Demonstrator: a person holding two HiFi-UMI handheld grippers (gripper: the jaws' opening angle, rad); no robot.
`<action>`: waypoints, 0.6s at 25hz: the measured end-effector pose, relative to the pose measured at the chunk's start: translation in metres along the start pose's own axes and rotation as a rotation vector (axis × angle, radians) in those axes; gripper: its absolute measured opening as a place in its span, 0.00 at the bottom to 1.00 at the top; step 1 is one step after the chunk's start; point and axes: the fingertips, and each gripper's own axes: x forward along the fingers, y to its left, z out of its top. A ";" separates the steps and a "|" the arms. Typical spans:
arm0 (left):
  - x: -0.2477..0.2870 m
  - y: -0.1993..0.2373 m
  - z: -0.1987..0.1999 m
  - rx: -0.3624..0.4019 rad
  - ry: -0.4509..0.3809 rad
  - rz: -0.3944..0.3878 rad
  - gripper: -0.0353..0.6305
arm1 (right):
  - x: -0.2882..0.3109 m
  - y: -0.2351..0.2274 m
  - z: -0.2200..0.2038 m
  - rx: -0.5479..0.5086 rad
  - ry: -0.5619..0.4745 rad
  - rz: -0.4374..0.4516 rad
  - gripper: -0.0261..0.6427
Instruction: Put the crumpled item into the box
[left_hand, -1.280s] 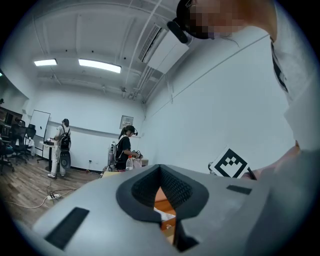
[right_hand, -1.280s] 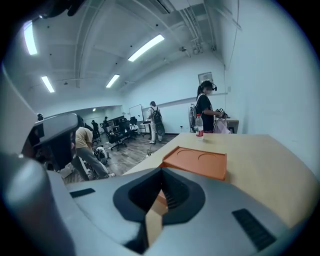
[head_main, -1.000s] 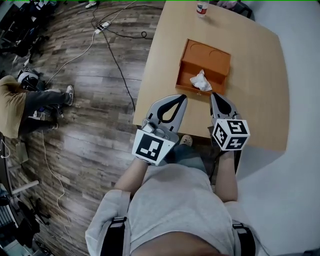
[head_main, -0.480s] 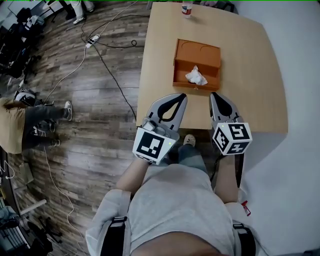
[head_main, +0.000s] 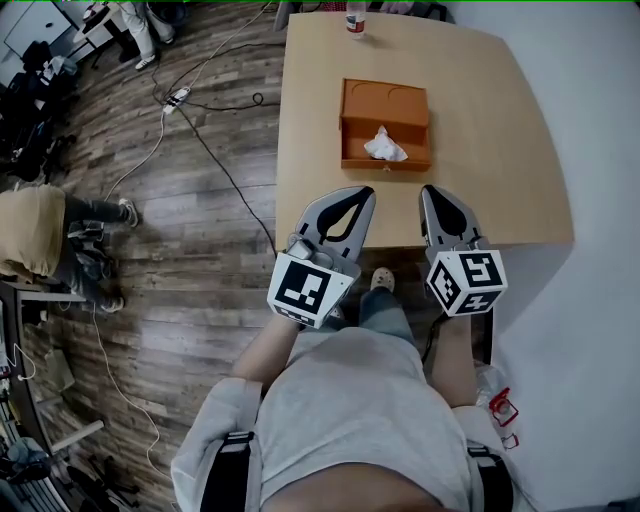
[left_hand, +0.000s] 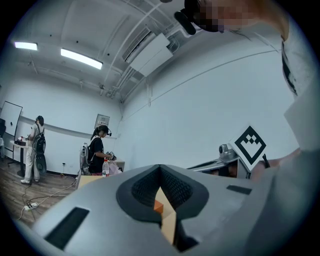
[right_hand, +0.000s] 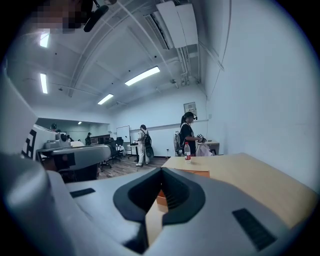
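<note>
An orange box (head_main: 385, 112) stands open on the light wooden table (head_main: 500, 130). The crumpled white item (head_main: 384, 147) lies inside it, by the near wall. Both grippers hover side by side at the table's near edge, short of the box and apart from it. My left gripper (head_main: 358, 191) is shut with nothing in it, and my right gripper (head_main: 430, 190) is shut and empty too. In the left gripper view a sliver of the orange box (left_hand: 158, 205) shows through the hole in the closed jaws. The right gripper view shows the box (right_hand: 195, 173) ahead, above its jaws.
A water bottle (head_main: 355, 18) stands at the table's far edge and also shows in the right gripper view (right_hand: 188, 150). Cables and a power strip (head_main: 178, 97) lie on the wooden floor to the left. A seated person (head_main: 40, 235) is at far left; others stand in the room.
Both grippers and the head camera have drawn back from the box, which now lies farther off and higher in view. The crumpled item stays in the box.
</note>
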 end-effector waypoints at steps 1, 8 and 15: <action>-0.001 -0.002 0.001 0.001 -0.003 -0.005 0.07 | -0.004 0.002 0.002 0.000 -0.009 -0.001 0.06; -0.011 -0.014 0.008 0.005 -0.020 -0.022 0.07 | -0.027 0.014 0.014 -0.006 -0.078 -0.003 0.06; -0.022 -0.021 0.009 0.001 -0.032 -0.026 0.07 | -0.042 0.024 0.017 -0.002 -0.115 -0.003 0.06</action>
